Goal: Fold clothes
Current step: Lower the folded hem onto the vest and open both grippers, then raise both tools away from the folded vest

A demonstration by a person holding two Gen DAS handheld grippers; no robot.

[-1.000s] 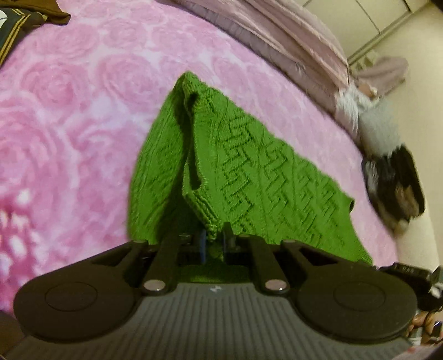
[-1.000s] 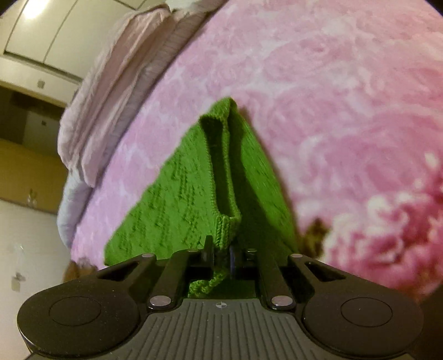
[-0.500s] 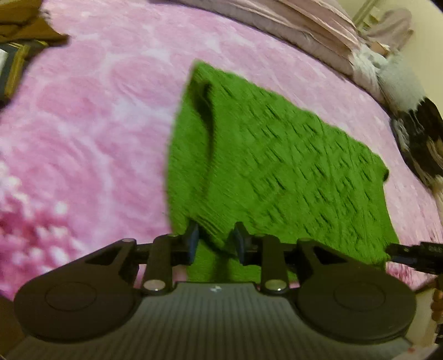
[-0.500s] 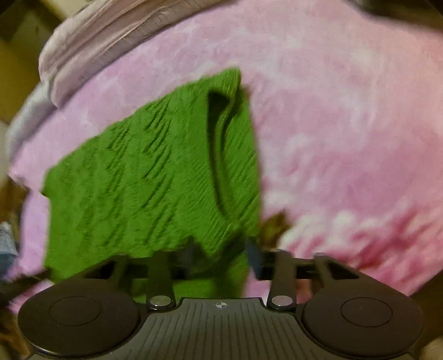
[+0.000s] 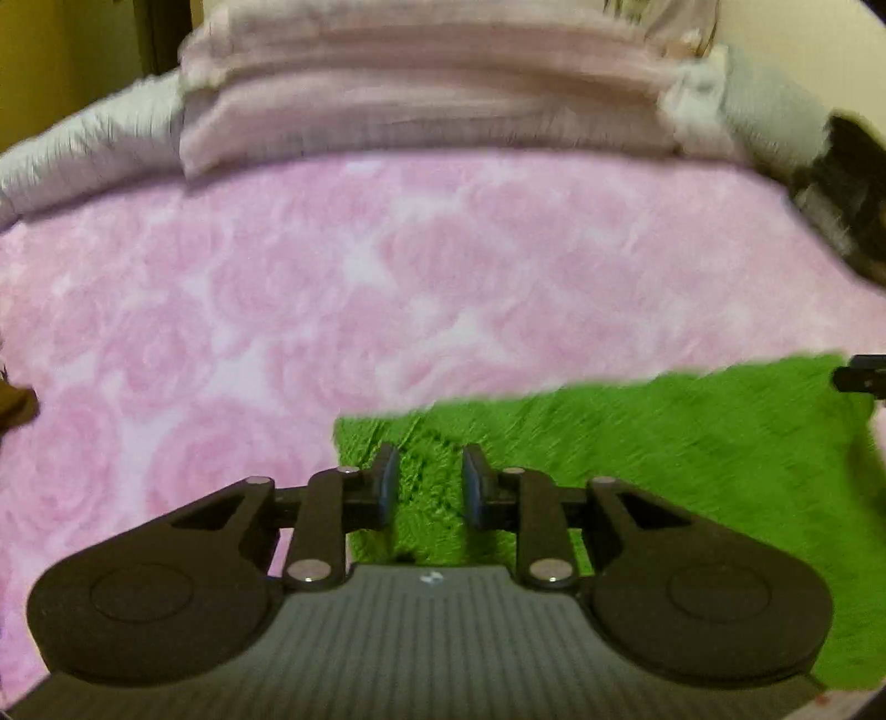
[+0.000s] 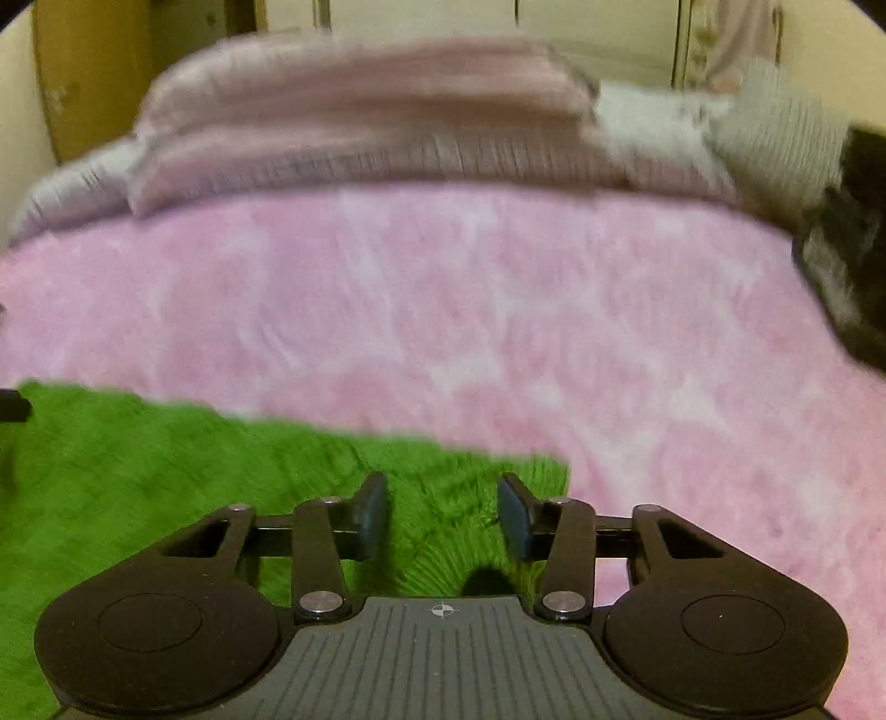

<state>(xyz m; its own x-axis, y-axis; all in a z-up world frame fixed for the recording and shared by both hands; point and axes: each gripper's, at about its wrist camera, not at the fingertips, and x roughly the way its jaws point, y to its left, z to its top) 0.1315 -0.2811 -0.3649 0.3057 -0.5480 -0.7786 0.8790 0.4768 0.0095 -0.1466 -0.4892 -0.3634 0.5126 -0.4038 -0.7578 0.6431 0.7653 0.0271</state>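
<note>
Left tool (image 5: 425, 487) and right tool (image 6: 442, 518) – jaws parted, closing, empty – over nubbly green knit (image 5: 664, 443) on plush rose-patterned pink blanket (image 5: 387, 277).

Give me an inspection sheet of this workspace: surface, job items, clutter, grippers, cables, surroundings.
Surface: pink rose-patterned blanket on a bed.
Job's things: green knit garment lying flat on the blanket, its far edge straight.
Clutter: dark furry thing at the right edge, blurred; brown cloth at the left edge.
Grippers: left gripper and right gripper both above the knit, jaws apart and closing, gripping nothing.
Cables: nothing seen.
Surroundings: folded mauve bedding at the far end, pale cupboards behind.
</note>
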